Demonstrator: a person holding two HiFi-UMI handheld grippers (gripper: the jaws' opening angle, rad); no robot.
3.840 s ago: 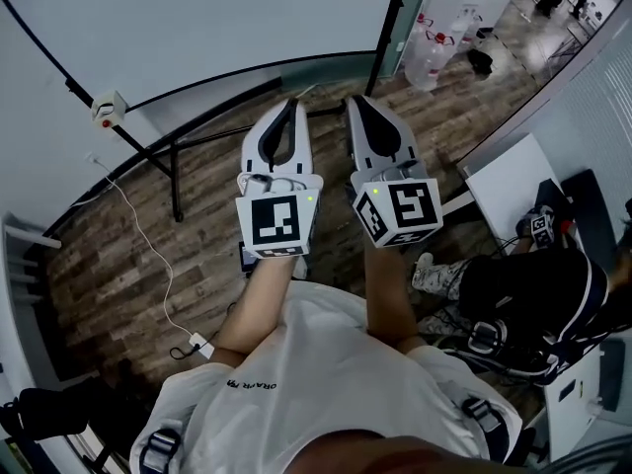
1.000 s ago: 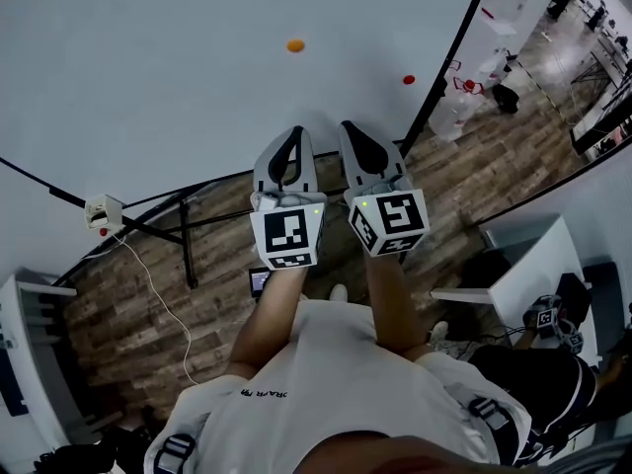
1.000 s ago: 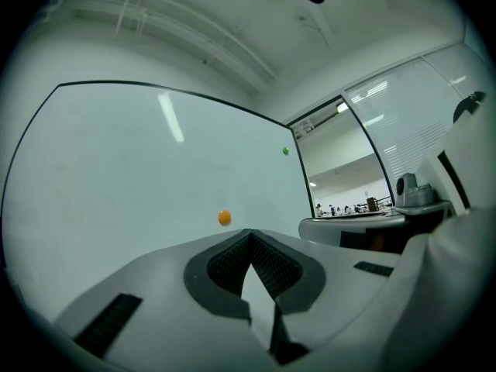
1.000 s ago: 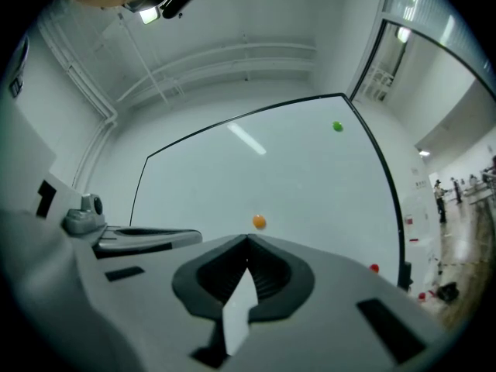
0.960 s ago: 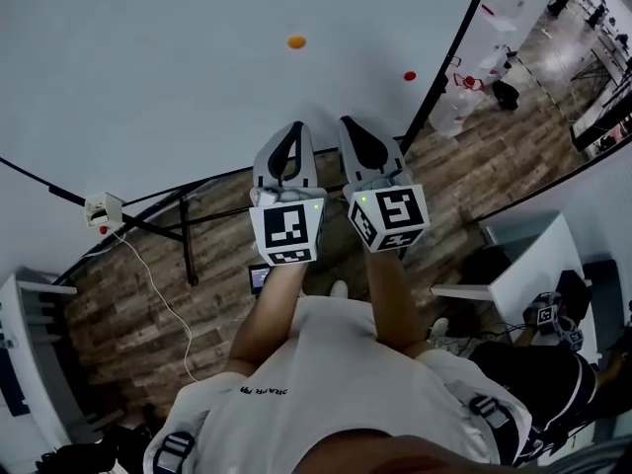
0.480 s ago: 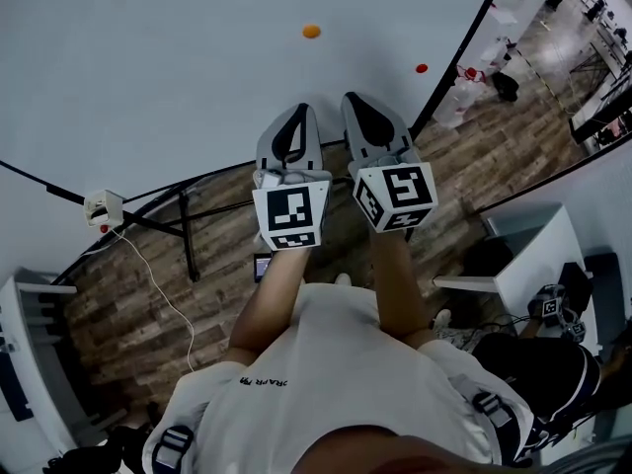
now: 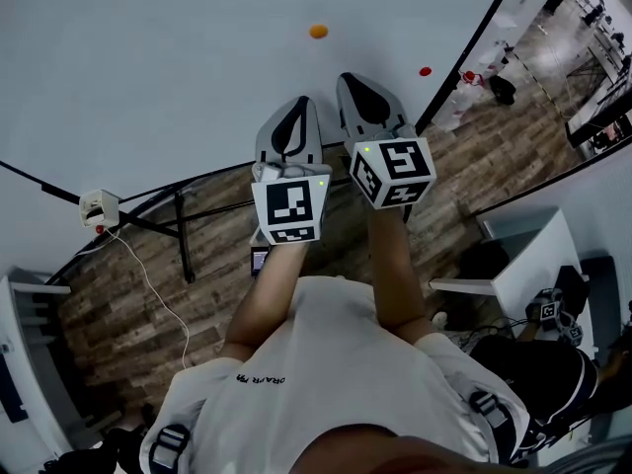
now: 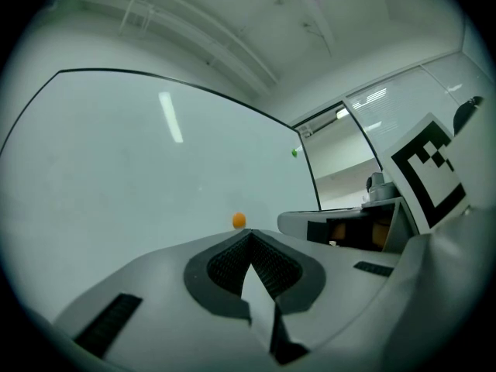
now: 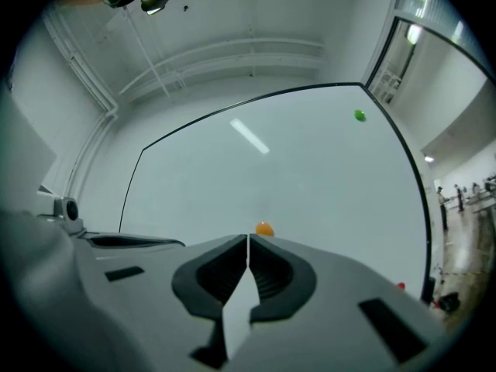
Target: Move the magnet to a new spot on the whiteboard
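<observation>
We see the orange magnet (image 7: 318, 31) as a small round button, plain orange with a slightly domed face, stuck flat on the whiteboard (image 7: 148, 57). Being round, it shows us no long axis and no heading of its own; its face simply looks out from the board. In the head view it sits near the top of the picture, at about 12 o'clock from the tip of the left gripper (image 7: 296, 105) and at about 11 o'clock from the tip of the right gripper (image 7: 354, 79). It is apart from both and touched by neither. In the left gripper view it peeks just over the jaw tips at about 11 o'clock, and in the right gripper view just over them at about 1 o'clock.

We hold the two grippers side by side, noses toward the board, the right one reaching a little farther up the picture. The left jaws are clenched, pads meeting at the tip with nothing between them. The right jaws are clenched too, a thin seam running between them and nothing caught there.

A red magnet (image 7: 425, 70) lies between 3 and 4 o'clock of the orange one, near the board's right edge. A green magnet (image 9: 359, 115) sits high on the board, at about 1 o'clock of the orange one in the right gripper view. Below the board we see a wooden floor (image 7: 128, 284)
</observation>
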